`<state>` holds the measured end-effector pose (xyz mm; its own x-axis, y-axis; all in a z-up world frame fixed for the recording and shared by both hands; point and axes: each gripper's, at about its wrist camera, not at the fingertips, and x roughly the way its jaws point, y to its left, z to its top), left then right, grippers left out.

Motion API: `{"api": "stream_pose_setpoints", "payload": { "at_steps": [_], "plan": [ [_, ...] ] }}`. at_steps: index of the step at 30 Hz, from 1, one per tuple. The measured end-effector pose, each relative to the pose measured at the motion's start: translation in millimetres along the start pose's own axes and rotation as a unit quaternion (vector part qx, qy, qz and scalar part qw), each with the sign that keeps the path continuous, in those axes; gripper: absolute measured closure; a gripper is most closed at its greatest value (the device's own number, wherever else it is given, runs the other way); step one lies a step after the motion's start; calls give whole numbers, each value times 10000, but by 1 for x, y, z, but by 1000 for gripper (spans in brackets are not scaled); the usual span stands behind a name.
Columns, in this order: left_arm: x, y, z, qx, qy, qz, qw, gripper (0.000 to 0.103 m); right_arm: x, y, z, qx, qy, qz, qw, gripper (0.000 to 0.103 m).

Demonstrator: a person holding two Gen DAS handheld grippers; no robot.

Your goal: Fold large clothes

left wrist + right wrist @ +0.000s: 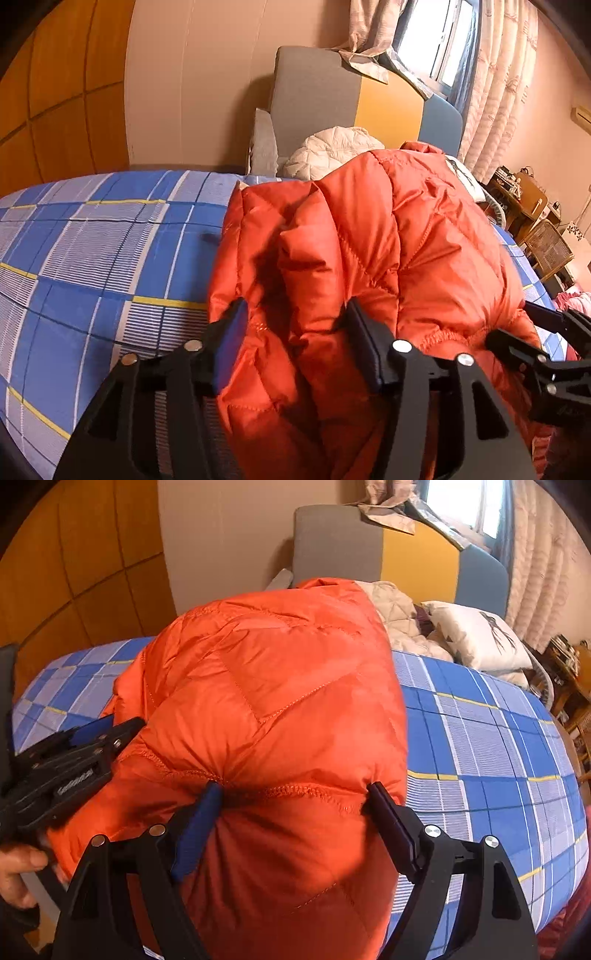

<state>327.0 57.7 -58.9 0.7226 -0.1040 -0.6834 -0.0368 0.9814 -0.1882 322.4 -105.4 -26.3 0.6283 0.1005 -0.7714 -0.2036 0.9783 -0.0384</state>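
1. The orange puffer jacket (406, 240) lies bunched in a tall mound on the bed (92, 258), filling the centre and lower half of both wrist views.
2. My left claw (295, 317) is released. Its pads stand apart with a fold of jacket bulging loosely between them, and I see no pinch marks there.
3. My right claw (295, 794) is clenched on a wide bunch of the jacket at a stitched seam. The fabric puckers into both pads.
4. Open room: bare checked sheet runs across the left half of the left wrist view. More of it fills the right side of the right wrist view, out to the curved bed edge at far right.
5. Limits: the headboard (314, 103) closes off the top centre, with a white quilted garment (332, 147) and a pillow (476, 635) piled against it. A wooden panelled wall (55, 92) stands at upper left. A wicker chair (546, 247) and cluttered furniture crowd the right edge.
6. The two claws sit close, each showing at the side edge of the other's view.
7. Hidden: the jacket's near hem drops below both frames, and its sleeves and collar are lost in the folds. A hand (18, 864) is cut off at lower left in the right wrist view. The mound also blocks the sheet behind it.
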Motion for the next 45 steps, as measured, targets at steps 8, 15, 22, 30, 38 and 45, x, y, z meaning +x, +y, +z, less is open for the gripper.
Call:
{"api": "stream_pose_setpoints", "payload": {
  "at_steps": [8, 15, 22, 30, 38, 45],
  "plan": [
    [-31, -3, -7, 106, -183, 75, 9997, 38, -21, 8, -8, 56, -141, -74, 9999, 22],
    [-57, -5, -13, 173, -340, 187, 9991, 36, -21, 14, -16, 97, -150, -167, 9997, 21],
    [-84, -3, -29, 111, -391, 235, 9989, 28, -29, 15, -20, 336, -232, -218, 9989, 17],
    [-124, -5, -56, 113, -588, 318, 9977, 14, -68, 27, -39, 515, -566, -461, 9960, 11],
    [-167, -8, -81, 177, -791, 462, 9956, 2, -115, 32, -74, 803, -755, -738, 9912, 7],
    [-203, -22, -111, 431, -835, 568, 9940, 2, -150, 33, -111, 1003, -837, -923, 9871, 3]
  ]
}}
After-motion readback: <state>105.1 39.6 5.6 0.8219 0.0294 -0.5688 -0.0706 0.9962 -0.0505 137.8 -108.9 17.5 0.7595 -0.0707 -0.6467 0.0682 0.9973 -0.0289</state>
